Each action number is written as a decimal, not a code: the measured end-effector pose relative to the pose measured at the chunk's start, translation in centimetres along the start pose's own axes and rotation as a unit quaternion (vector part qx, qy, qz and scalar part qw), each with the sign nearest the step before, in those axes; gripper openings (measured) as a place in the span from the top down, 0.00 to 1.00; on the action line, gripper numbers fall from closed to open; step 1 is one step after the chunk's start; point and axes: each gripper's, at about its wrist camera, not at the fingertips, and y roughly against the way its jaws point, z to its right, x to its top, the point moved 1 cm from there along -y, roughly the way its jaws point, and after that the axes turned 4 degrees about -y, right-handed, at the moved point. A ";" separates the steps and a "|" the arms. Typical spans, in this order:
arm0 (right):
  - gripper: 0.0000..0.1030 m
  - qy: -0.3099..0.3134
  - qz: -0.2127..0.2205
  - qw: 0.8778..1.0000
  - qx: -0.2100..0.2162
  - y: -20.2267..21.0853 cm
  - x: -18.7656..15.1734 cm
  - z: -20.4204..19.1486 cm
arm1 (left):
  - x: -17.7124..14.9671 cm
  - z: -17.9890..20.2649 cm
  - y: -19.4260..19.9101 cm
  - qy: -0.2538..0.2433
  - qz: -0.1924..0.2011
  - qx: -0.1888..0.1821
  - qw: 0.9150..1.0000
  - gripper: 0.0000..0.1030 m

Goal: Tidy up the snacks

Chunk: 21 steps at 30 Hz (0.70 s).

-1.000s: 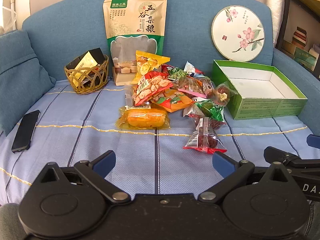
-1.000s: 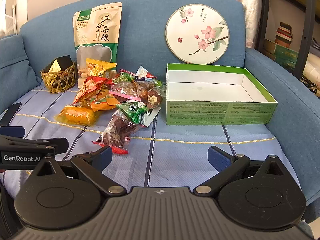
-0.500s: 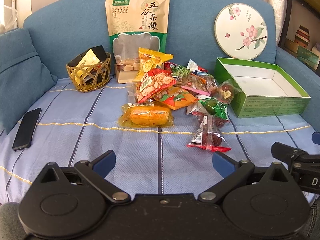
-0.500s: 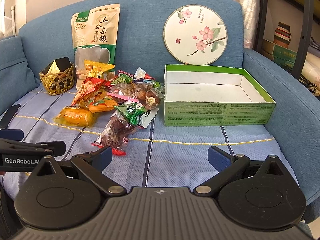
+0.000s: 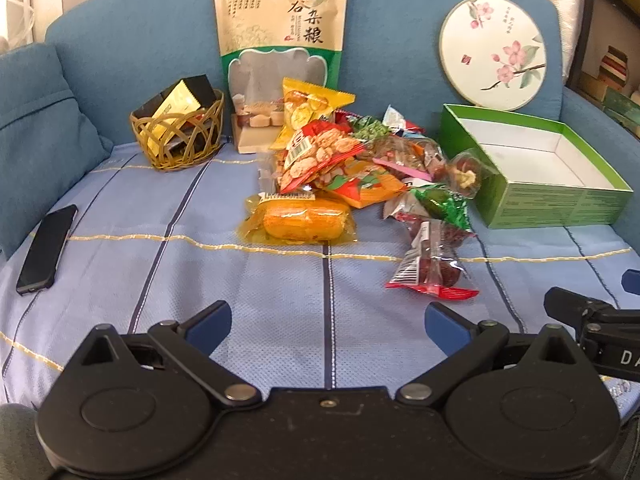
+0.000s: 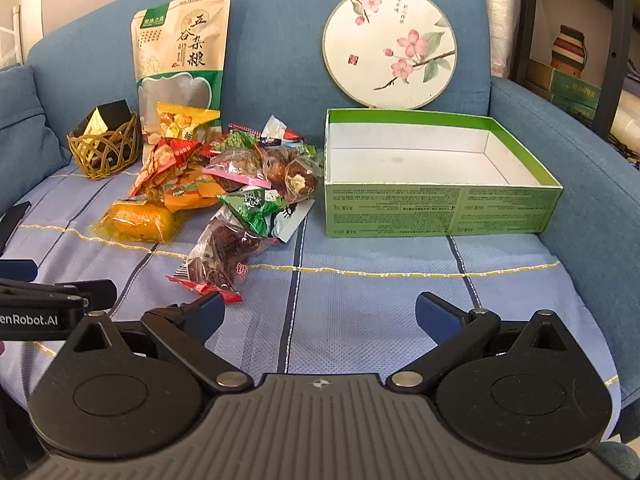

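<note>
Both claws, the left gripper (image 5: 326,320) and the right gripper (image 6: 320,314), gape wide and carry nothing, low in frame. The snack pile (image 6: 224,184) sits centre-left, heaped beside the green box (image 6: 440,208), probably its destination.

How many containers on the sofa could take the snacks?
2. The green box sits open and empty, right of the snack pile; the woven basket sits left of it, already holding dark and gold packets. Others may lie out of view.
</note>
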 end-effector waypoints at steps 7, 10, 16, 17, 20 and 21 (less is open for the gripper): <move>0.00 0.011 -0.008 1.000 0.004 -1.2 -0.6 -0.1 | -0.4 -0.7 -1.4 0.005 -0.019 0.003 1.000 0.00; 0.00 0.017 -0.001 1.000 0.017 -1.8 -0.8 -0.3 | -0.4 -1.4 -1.5 0.006 -0.016 0.002 1.000 0.00; 0.00 0.012 0.017 0.994 0.107 -4.0 0.0 -2.1 | 0.5 -4.5 -0.7 0.033 0.008 -0.008 0.999 0.00; 0.00 0.019 0.011 0.992 0.126 -4.8 0.2 -2.8 | 0.7 -4.8 -0.6 0.034 0.012 -0.014 0.999 0.00; 0.00 0.056 0.018 0.989 0.133 -7.0 0.7 -5.4 | 1.2 -5.3 -0.5 0.030 0.024 -0.043 0.998 0.00; 0.00 0.070 0.022 0.990 0.122 -7.7 0.8 -6.0 | 1.4 -5.3 -0.6 0.029 0.023 -0.053 0.998 0.00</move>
